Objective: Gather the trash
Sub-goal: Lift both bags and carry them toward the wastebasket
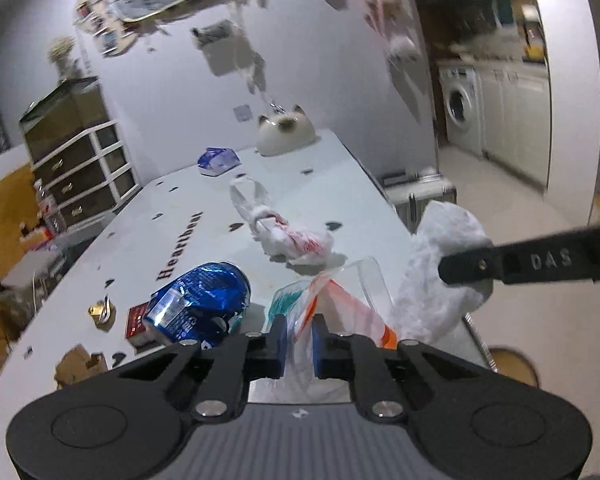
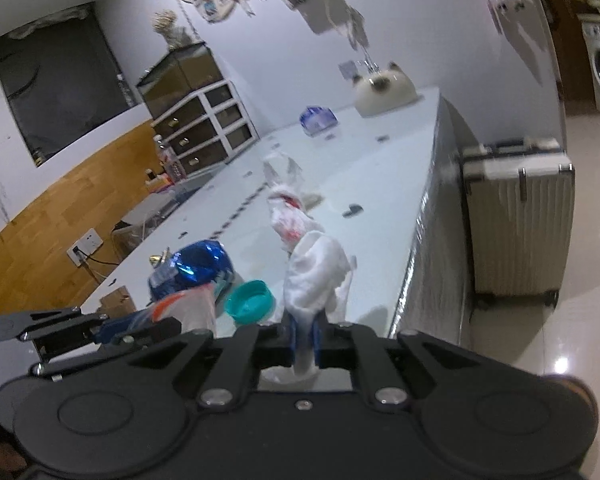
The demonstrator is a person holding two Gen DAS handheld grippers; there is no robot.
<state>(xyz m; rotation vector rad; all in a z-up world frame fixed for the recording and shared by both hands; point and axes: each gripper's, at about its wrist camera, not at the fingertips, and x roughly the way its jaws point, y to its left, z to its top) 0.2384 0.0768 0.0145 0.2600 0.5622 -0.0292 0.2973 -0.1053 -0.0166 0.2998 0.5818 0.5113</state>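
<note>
Left wrist: "Heartbeat" lettering (image 1: 179,246) on table (image 1: 340,184)

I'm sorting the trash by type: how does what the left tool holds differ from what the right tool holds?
The left tool is shut on a clear plastic bag with orange print; the right tool is shut on a plain white tissue. The bag is see-through and smooth, the tissue opaque and fluffy. Both are crumpled, light and pinched between blue pads.

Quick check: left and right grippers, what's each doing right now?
Left gripper: shut on the clear plastic bag.
Right gripper: shut on the white tissue.
</note>
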